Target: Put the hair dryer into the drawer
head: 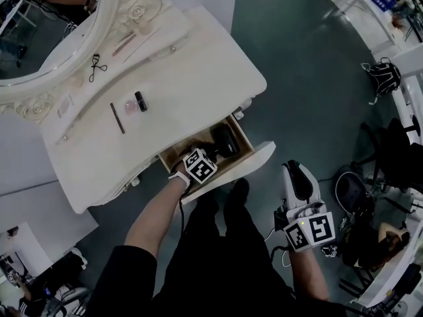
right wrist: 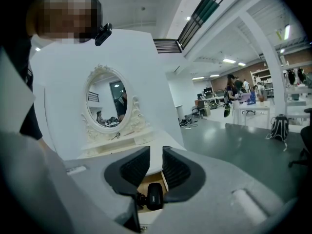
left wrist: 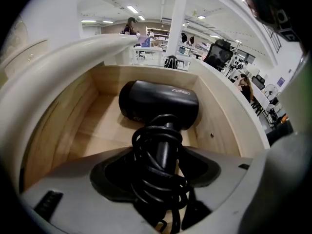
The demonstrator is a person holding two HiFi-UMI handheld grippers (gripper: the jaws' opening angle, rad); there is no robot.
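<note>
The left claw (left wrist: 163,172) reaches down into the open drawer (left wrist: 73,126), and we see its jaws set wide on the handle of the dryer (left wrist: 158,104), their dark pads against the cord (left wrist: 156,152) that is wound round that handle. The dryer is inside the drawer: its black body lies crosswise toward the drawer's far wall and looks to rest on the wooden floor, with the handle rising toward the claw. From the head view we see the drawer pulled out of a white dresser (head: 192,58), its front panel swung clear of the carcass. The right claw (right wrist: 156,165) is well apart from the drawer, off to the right of it in the head view, over the grey floor (head: 297,78). Its jaws stand a narrow gap apart with nothing between them, and through that gap we glimpse the drawer and the dryer far off. Behind the drawer, on the dresser top, lie a thin dark stick (head: 117,118) and a small black item (head: 141,101); what they are we cannot tell.
</note>
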